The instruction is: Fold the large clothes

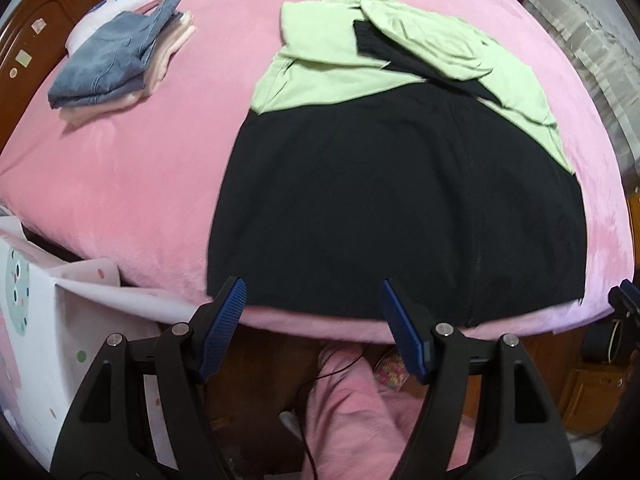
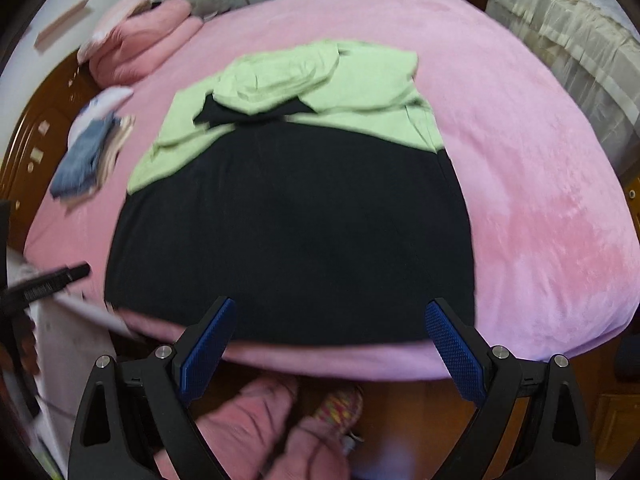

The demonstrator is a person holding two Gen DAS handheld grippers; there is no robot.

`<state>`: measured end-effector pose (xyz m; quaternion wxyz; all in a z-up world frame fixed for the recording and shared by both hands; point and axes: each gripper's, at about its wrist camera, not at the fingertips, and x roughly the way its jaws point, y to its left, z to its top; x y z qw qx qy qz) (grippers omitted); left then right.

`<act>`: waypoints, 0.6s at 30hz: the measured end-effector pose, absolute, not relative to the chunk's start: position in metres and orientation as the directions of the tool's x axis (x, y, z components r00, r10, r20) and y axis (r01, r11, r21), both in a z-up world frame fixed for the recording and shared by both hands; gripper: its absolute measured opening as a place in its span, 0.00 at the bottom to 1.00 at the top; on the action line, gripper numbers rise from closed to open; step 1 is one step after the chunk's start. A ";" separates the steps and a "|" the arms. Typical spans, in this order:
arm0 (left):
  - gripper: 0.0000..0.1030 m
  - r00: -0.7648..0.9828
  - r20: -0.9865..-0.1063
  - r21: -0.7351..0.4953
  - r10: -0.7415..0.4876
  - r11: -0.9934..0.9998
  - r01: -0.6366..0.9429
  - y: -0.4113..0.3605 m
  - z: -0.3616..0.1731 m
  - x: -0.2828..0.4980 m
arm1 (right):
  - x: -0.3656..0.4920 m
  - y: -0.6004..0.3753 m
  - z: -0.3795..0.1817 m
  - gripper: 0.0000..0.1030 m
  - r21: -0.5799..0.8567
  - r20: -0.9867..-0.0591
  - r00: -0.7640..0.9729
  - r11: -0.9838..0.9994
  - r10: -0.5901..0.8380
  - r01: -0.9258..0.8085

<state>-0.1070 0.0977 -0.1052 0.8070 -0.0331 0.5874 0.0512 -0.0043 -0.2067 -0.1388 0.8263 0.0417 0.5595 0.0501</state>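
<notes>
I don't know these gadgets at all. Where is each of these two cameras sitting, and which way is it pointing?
Left wrist: on the left gripper, at the bed's near edge, looking steeply down over the black and green garment; open jaws and pink trouser legs show.
Right wrist: on the right gripper, same edge, aimed down the garment; open jaws and pink trouser legs show.
Shared: the garment, pink bedcover, folded pile of clothes.

Right wrist view motion-blurred: folded stack (image 2: 86, 160) smeared, layers unreadable. Garment (image 2: 288, 216) black panel shows no seam detail. Other hand-held gripper (image 2: 44, 282) cut by left edge, jaws unreadable. Left wrist view: bed (image 1: 120, 184) far corners cropped.
</notes>
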 end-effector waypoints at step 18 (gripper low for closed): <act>0.65 0.149 -0.973 0.173 0.175 0.985 -0.030 0.161 -0.178 -0.109 | -0.019 -0.327 -0.214 0.84 0.062 -0.982 0.180 0.998 0.064 -0.020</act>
